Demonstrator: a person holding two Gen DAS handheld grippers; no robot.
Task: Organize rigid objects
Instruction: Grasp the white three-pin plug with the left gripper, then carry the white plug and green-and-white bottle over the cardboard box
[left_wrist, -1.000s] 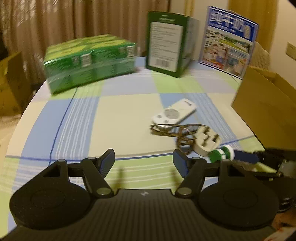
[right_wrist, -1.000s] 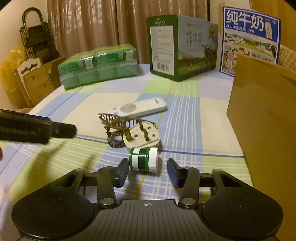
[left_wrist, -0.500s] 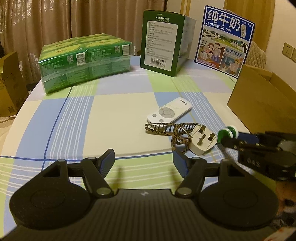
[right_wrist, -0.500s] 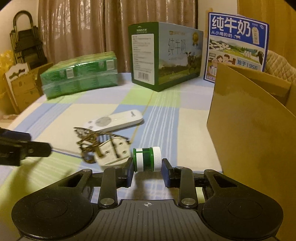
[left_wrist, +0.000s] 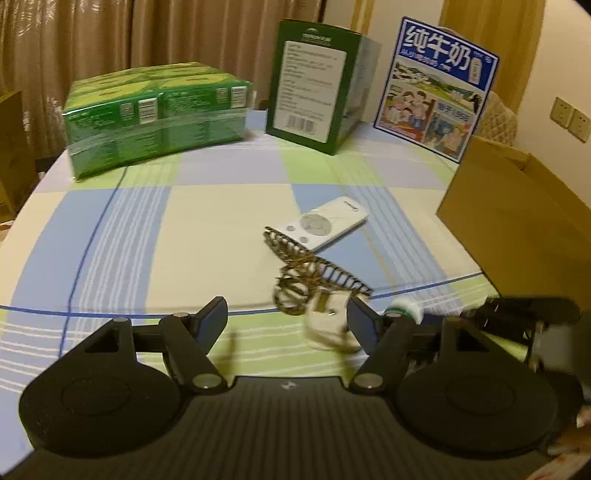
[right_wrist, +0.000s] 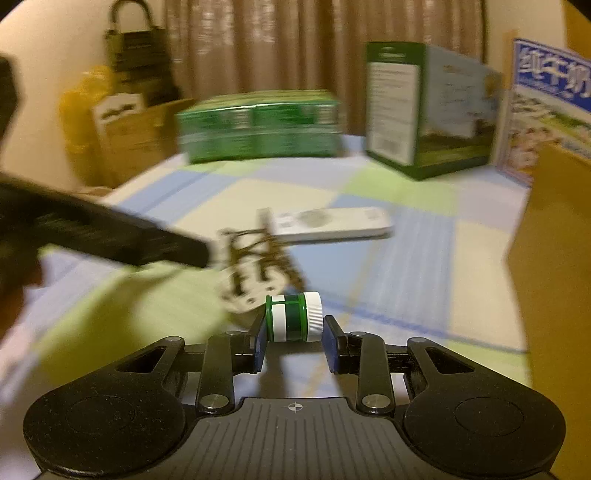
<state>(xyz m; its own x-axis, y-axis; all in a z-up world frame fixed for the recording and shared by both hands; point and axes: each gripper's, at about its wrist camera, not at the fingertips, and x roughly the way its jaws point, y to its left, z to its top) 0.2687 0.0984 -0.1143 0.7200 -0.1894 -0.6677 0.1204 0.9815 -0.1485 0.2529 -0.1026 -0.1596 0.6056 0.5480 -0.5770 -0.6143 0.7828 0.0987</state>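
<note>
My right tongs (right_wrist: 293, 341) clamped on the jar (right_wrist: 293, 317), sideways for end grip | my left tongs (left_wrist: 286, 319) opening, empty, by plug (left_wrist: 327, 325) | box (left_wrist: 517, 236) right edge, likely destination

On the desk (left_wrist: 221, 229) right now: one white remote (left_wrist: 325, 225), one white plug (left_wrist: 328, 325), one patterned hair claw (left_wrist: 306, 269), one green jar (right_wrist: 293, 317), one wrapped green pack (left_wrist: 155, 114), two upright printed cartons, green (left_wrist: 314, 81) and blue (left_wrist: 436, 92), and one brown cardboard box (left_wrist: 517, 229).

Left claw (left_wrist: 287, 320) opening, empty, over checked cloth (left_wrist: 207, 236); white plug (left_wrist: 327, 328) just beside.
</note>
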